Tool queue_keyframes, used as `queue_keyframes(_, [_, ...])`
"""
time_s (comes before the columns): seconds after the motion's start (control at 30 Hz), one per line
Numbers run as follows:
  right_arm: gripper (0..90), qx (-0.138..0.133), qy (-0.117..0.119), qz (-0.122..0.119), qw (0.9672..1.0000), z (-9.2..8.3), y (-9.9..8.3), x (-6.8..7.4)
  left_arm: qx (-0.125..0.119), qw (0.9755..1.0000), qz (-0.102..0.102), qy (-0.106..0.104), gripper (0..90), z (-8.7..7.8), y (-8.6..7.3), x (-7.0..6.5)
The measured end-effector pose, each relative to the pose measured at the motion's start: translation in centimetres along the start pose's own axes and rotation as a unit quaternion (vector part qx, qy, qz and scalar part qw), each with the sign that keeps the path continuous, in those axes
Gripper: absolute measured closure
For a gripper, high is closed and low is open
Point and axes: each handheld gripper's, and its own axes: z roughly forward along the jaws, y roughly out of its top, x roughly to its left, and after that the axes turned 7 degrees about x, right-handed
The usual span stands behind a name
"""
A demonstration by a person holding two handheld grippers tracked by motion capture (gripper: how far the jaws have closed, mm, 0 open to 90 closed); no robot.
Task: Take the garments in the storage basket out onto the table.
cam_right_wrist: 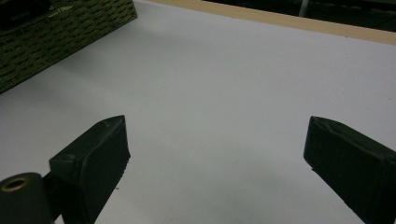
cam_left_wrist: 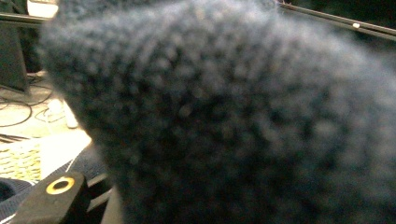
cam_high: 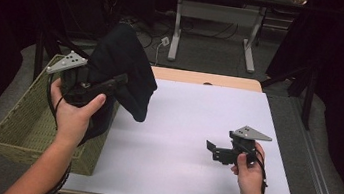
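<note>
A dark knitted cloth (cam_high: 123, 68) hangs in the air at the left side of the table (cam_high: 191, 130), above the right edge of a woven basket (cam_high: 25, 123); it is held up by the left gripper (cam_high: 111, 83), which the person's left hand (cam_high: 74, 112) grips from below; the cloth's long axis runs roughly up and down, its bunched top toward the far side and its loose lower end drooping to the right, over the white tabletop just beside the basket's rim; a darker fold of it also trails down into the basket's near right corner. In the left gripper view the cloth (cam_left_wrist: 243, 121) lies blurred right against the lens, so the jaws are hidden and I cannot tell how far they are closed; from the high view the gripper's tip is buried in the fabric, which hangs from it.

The right gripper (cam_high: 213, 150) is held low over the right part of the table in the right hand (cam_high: 248, 172), pointing left toward the basket, well apart from the cloth; in the right gripper view its jaws stand wide apart with bare white table (cam_right_wrist: 219, 93) between them; the basket's corner (cam_right_wrist: 60, 32) shows at the far left of that view.
</note>
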Motion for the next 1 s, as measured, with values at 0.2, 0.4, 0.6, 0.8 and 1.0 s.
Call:
queue_keyframes(0.2, [6.4,-0.003,0.0,0.0,1.0,0.0,0.0,-0.1,0.009,0.9999,-0.002,-0.011,62.2,1.0,-0.6,-0.3])
queue_keyframes(0.4, [6.4,-0.005,0.001,0.002,1.0,-0.1,0.0,-0.2,0.021,0.9995,-0.01,-0.024,62.2,2.3,-1.8,-0.4])
queue_keyframes(0.6, [6.4,-0.005,0.002,0.002,1.0,-0.1,0.0,-0.2,0.034,0.9988,-0.019,-0.031,62.2,3.6,-2.9,-0.4])
queue_keyframes(0.8, [6.4,-0.004,0.001,0.002,1.0,-0.1,0.0,-0.2,0.043,0.9981,-0.023,-0.037,62.1,4.6,-3.8,-0.6])
queue_keyframes(1.0, [6.4,-0.004,0.001,0.001,1.0,-0.1,0.0,-0.2,0.068,0.9963,-0.028,-0.045,62.1,6.4,-5.2,-1.0])
